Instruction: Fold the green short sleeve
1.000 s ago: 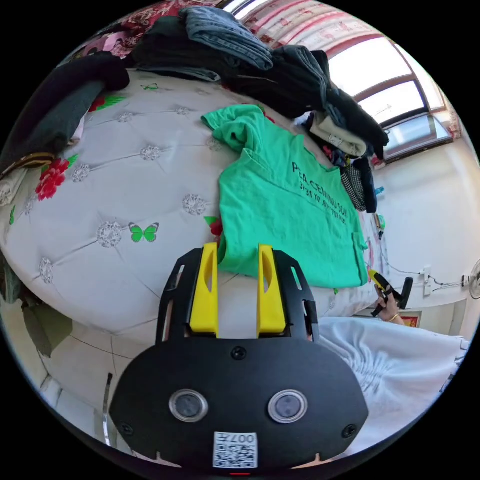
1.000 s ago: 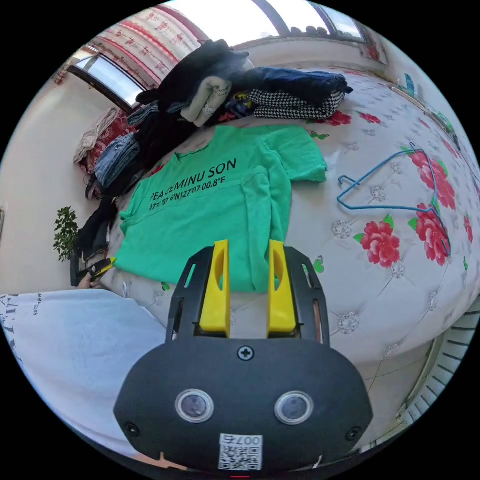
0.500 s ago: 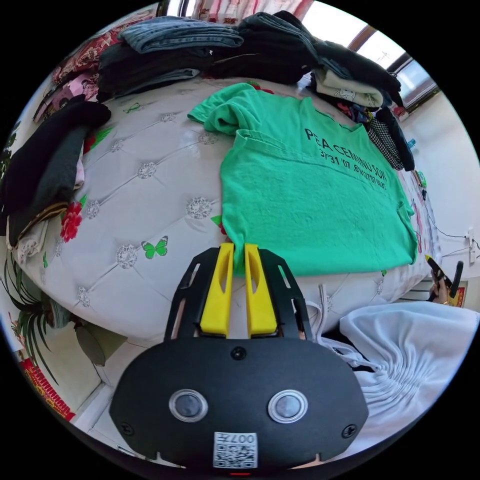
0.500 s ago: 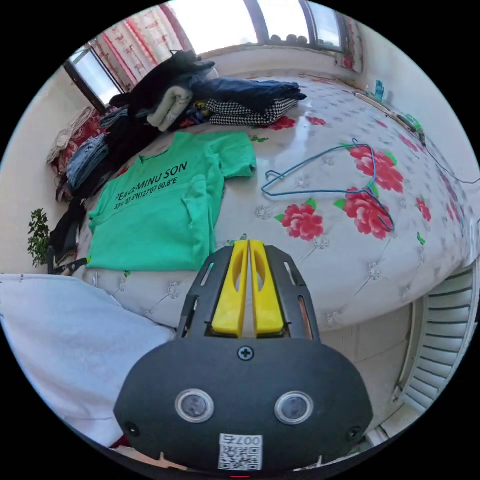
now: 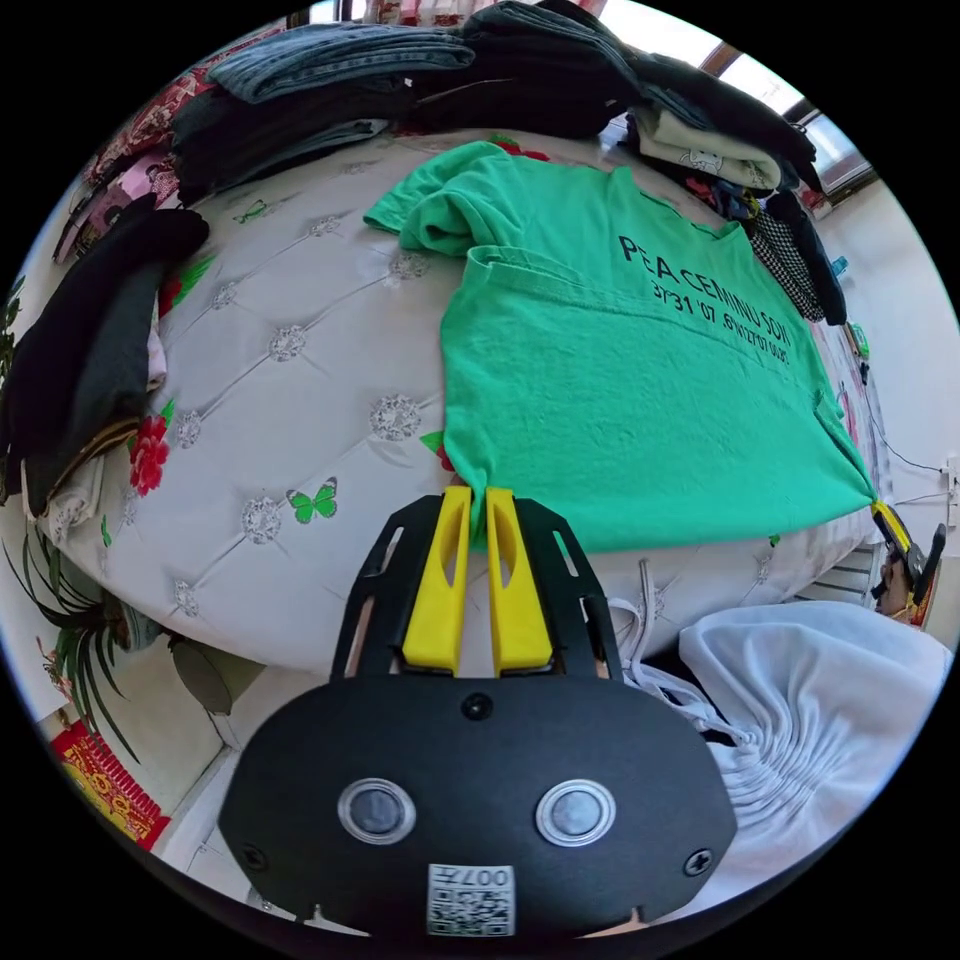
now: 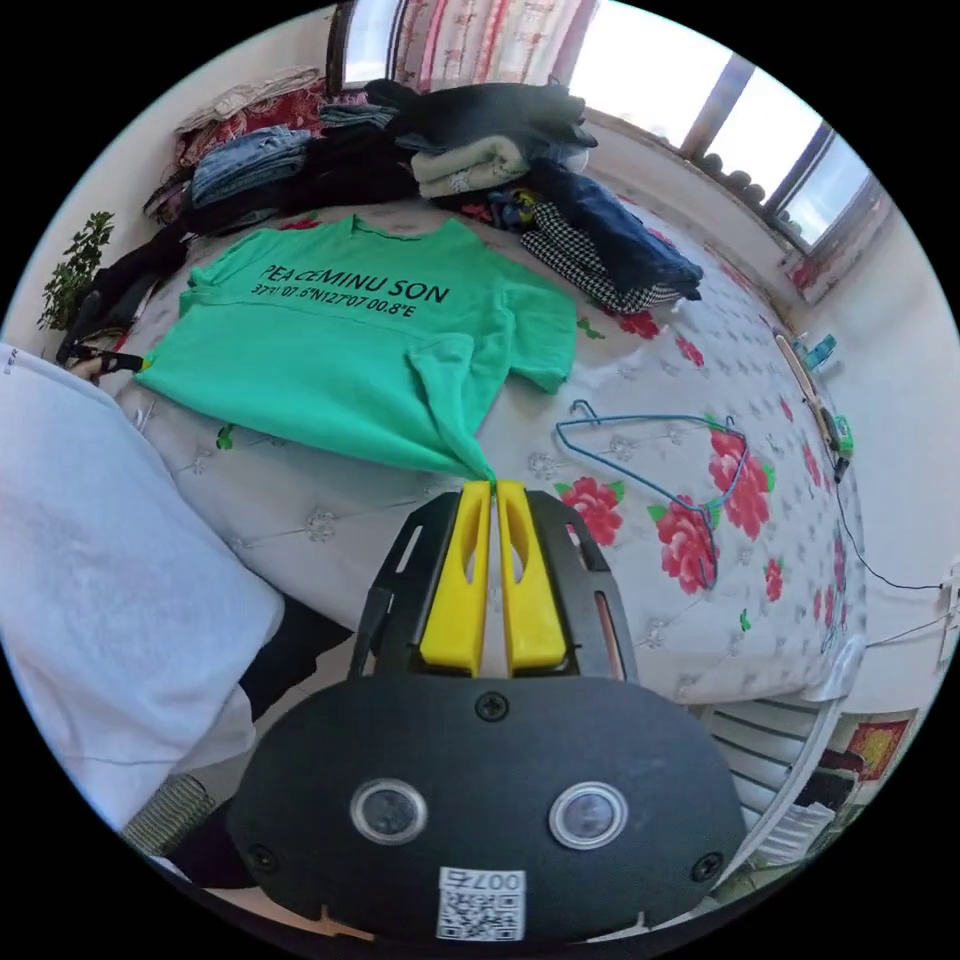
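Note:
A green short-sleeve shirt [image 5: 620, 390] with black lettering lies face up on a white quilted bed, its hem toward the person. My left gripper [image 5: 477, 492] is shut on one bottom hem corner of the shirt. My right gripper [image 6: 494, 484] is shut on the other hem corner of the green shirt [image 6: 340, 340], which is pulled into a point there. In the left gripper view the right gripper [image 5: 893, 528] sits at that far corner. In the right gripper view the left gripper [image 6: 110, 360] shows at the opposite corner. Between the two corners the hem is stretched straight.
Piles of folded dark clothes [image 5: 420, 70] line the far side of the bed [image 5: 250, 420]. A blue wire hanger [image 6: 650, 450] lies on the bed [image 6: 620, 560] beside the shirt. A person in a white top [image 6: 90, 580] stands at the bed's edge. A plant [image 5: 60, 620] stands by the floor.
Both grippers went from open to shut on the hem corners. The right gripper has pulled its corner outward, stretching the hem straight.

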Tool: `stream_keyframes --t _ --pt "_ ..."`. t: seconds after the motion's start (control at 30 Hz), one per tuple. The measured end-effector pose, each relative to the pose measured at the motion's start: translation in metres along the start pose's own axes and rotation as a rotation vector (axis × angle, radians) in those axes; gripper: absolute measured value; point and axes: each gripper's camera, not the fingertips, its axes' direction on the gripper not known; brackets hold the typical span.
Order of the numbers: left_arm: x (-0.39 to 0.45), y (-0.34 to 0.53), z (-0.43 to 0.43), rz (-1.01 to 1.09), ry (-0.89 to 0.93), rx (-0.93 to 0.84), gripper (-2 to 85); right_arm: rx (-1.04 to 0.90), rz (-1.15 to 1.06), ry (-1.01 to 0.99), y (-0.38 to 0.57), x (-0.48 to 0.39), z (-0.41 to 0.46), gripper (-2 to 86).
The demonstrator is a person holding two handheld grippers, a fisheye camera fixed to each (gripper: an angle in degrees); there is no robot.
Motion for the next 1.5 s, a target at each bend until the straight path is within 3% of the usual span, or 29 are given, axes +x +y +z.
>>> stream_keyframes --t 0.13,0.3,0.5,0.73,0.9,1.03,1.13,1.23,1.33,1.43,1.5 --pt "-0.013 0.003 0.0 0.015 -0.021 0.01 0.0 0.005 0.131 0.063 0.015 0.024 0.001 0.3" --pt "-0.038 0.003 -0.004 0.014 -0.038 0.0 0.0 0.069 0.284 -0.264 0.026 0.019 0.03 2.7" --pt "-0.072 -0.001 -0.014 0.047 -0.051 -0.029 -0.2 -0.157 0.182 -0.063 0.003 -0.003 0.081 0.7" --pt "-0.116 0.025 -0.04 0.193 0.089 -0.117 0.7 -0.028 0.302 -0.244 0.029 0.048 0.009 0.4" --pt "-0.199 0.06 -0.053 -0.041 0.268 0.003 6.8 -0.094 0.407 -0.156 0.037 0.05 0.014 2.7" --pt "-0.266 0.048 -0.077 -0.191 0.383 0.139 9.3 0.028 0.189 -0.076 -0.012 0.008 -0.006 5.5" --pt "-0.306 0.014 -0.085 -0.254 0.456 0.203 10.9 -0.03 0.03 -0.086 -0.058 -0.026 0.02 6.5" --pt "-0.335 -0.026 -0.08 -0.311 0.523 0.219 12.3 -0.161 0.028 -0.093 -0.088 -0.029 0.062 5.4" --pt "-0.367 -0.056 -0.066 -0.411 0.62 0.218 13.3 -0.218 0.155 -0.008 -0.097 0.0 0.076 2.8" --pt "-0.393 -0.076 -0.053 -0.488 0.685 0.201 13.5 -0.218 0.524 0.128 -0.079 0.066 0.062 0.6" --pt "-0.412 -0.085 -0.041 -0.555 0.726 0.181 11.9 -0.212 0.755 0.082 -0.056 0.103 0.05 0.1"
